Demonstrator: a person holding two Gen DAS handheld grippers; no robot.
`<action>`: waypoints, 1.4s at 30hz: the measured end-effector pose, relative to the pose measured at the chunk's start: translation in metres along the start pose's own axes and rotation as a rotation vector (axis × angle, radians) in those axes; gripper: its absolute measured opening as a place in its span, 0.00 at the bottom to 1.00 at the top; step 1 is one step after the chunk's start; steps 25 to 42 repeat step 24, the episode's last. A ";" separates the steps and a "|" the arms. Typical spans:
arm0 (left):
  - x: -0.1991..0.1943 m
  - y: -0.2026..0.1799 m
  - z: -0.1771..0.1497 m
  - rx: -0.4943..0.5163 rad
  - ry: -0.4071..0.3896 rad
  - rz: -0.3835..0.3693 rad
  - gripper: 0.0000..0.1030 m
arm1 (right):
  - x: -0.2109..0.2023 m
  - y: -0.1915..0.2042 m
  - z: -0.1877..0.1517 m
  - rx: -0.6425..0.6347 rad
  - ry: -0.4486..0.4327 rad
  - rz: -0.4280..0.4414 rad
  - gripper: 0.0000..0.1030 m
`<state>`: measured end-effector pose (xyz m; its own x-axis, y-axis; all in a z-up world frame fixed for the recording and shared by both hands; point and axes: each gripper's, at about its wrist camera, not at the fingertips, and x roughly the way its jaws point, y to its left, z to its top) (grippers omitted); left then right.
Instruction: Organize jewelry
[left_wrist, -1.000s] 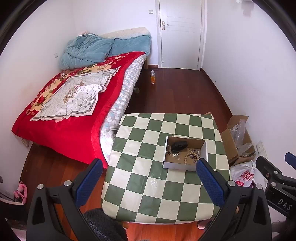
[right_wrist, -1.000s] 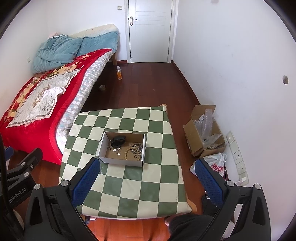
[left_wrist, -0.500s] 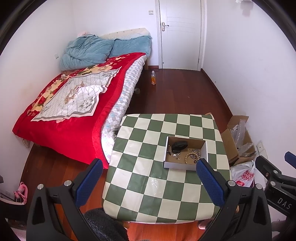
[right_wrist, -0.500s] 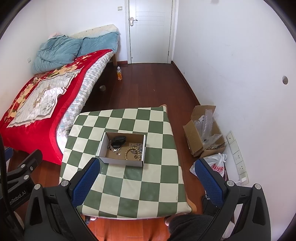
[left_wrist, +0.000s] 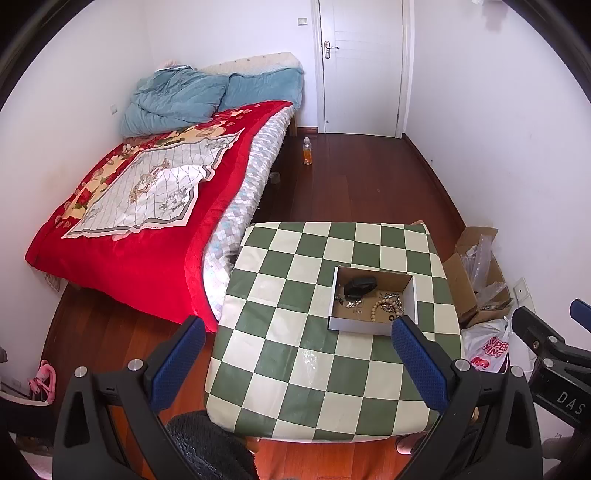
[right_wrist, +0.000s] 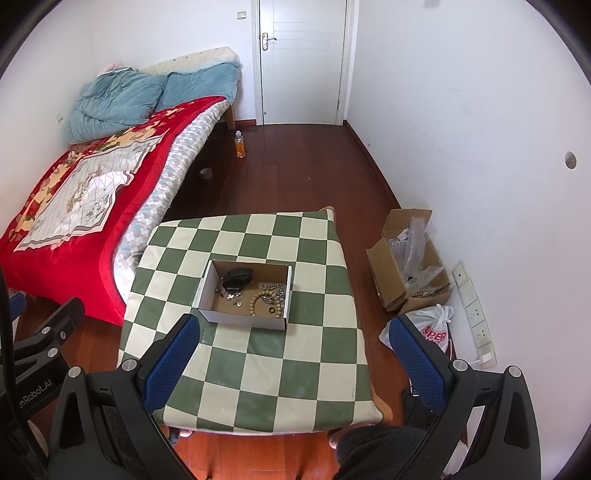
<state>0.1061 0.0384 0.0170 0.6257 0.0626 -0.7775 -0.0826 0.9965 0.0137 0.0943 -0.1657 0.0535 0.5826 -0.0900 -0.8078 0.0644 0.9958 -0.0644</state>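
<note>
Your shallow cardboard box (right_wrist: 245, 293) sits open on the green-and-cream checkered table (right_wrist: 258, 362), toward its far half. Inside, a dark pouch-like item (right_wrist: 238, 277) lies at the far left, a loop of tan wooden beads (right_wrist: 263, 300) at the near right with a small dark ring (right_wrist: 270, 310) just beside it, and a tangle of silvery jewelry pieces (right_wrist: 275, 290) scattered between (too small to tell apart).

Your left gripper (left_wrist: 295, 354) hangs above the near edge of the table with its blue pads spread wide and nothing between them; its right pad overlaps the box's near right corner in the left wrist view. Your right gripper (right_wrist: 293, 349) is likewise spread wide and holds nothing, above the table's near side.

Left of the table stands a bed with a red blanket (right_wrist: 55, 206) and blue quilt (right_wrist: 122, 99). On the wooden floor, a bottle of orange liquid (right_wrist: 240, 144) stands far off near the white door (right_wrist: 301, 61); at the right wall are a carton of plastic wrap (right_wrist: 408, 258) and a white bag (right_wrist: 432, 330).
</note>
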 end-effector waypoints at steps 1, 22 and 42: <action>0.000 0.000 0.000 0.000 0.000 0.000 1.00 | 0.000 0.000 0.000 0.000 0.000 0.000 1.00; -0.001 0.003 0.000 -0.010 -0.009 -0.008 1.00 | 0.000 0.000 0.000 -0.001 -0.002 -0.001 1.00; -0.002 0.004 0.000 -0.014 -0.012 -0.014 1.00 | 0.000 0.000 -0.001 -0.004 0.001 -0.001 1.00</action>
